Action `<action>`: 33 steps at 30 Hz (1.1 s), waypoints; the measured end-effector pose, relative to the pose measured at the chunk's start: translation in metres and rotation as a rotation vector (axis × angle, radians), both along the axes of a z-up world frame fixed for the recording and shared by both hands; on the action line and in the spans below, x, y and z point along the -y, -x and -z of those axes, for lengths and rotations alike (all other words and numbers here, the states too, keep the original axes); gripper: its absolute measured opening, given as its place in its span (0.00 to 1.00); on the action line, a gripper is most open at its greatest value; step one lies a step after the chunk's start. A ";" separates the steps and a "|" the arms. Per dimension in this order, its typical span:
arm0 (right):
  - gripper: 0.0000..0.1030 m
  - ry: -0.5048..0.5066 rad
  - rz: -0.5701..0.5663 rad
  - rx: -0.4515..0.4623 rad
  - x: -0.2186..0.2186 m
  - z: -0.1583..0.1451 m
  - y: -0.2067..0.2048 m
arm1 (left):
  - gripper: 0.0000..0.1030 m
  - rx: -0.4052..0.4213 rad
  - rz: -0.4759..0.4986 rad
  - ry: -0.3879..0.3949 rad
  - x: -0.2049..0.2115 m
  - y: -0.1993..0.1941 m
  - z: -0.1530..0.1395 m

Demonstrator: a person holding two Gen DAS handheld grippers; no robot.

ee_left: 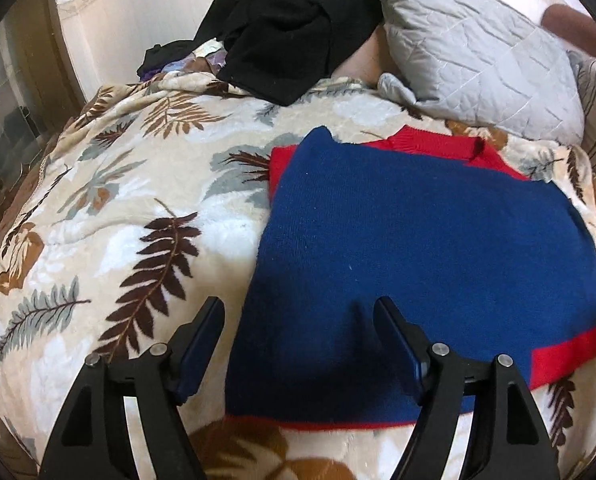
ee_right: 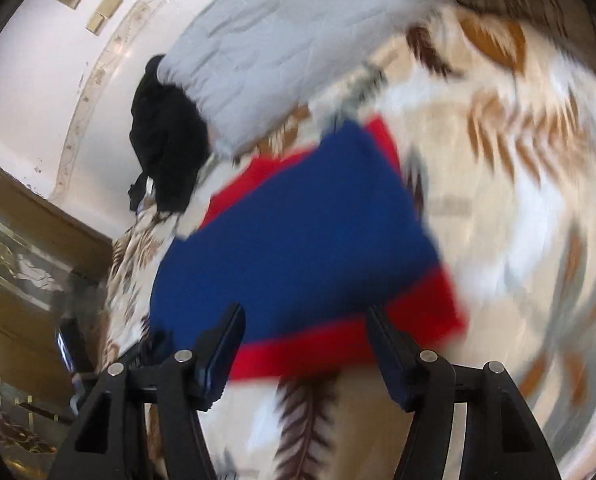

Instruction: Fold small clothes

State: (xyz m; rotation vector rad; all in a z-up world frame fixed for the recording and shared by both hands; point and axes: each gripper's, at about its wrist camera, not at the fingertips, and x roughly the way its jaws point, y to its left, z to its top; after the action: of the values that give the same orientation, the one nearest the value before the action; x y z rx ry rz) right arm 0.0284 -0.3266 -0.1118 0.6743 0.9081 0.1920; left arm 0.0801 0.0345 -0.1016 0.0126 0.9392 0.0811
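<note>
My left gripper [ee_left: 298, 312] and right gripper [ee_right: 304, 320] both gape wide and hold nothing, poised over the near edge of the blue and red sweater [ee_left: 418, 248].

The sweater lies flat and partly folded on the leaf-patterned blanket [ee_left: 138, 208], its red collar at the far end and a red band along the near hem. Beyond the sweater a grey quilted pillow [ee_left: 478, 48] leans, with a black garment [ee_left: 294, 28] heaped just beside the pillow. My right view is motion-blurred.

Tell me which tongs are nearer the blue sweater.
Left, narrowly. The left tongs hang open over the blue sweater's near edge; the right tongs hover open just short of its red hem.
</note>
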 end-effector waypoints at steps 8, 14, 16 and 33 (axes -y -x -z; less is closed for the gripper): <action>0.64 0.122 0.065 -0.072 -0.004 0.025 -0.005 | 0.75 -0.010 0.026 -0.009 0.014 0.012 -0.002; 0.64 0.208 0.095 -0.058 0.003 0.019 0.002 | 0.75 -0.015 0.030 -0.019 0.022 0.017 -0.003; 0.64 0.218 0.100 -0.058 0.007 0.017 0.007 | 0.75 -0.010 0.034 -0.026 0.025 0.019 -0.004; 0.66 -0.052 0.156 -0.073 0.032 0.036 -0.018 | 0.75 0.003 0.046 -0.028 0.038 -0.009 -0.001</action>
State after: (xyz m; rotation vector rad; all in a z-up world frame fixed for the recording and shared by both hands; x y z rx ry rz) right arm 0.0467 -0.3589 -0.1477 0.8013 0.9187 0.0516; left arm 0.0892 -0.0036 -0.1002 0.0598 0.9344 0.0516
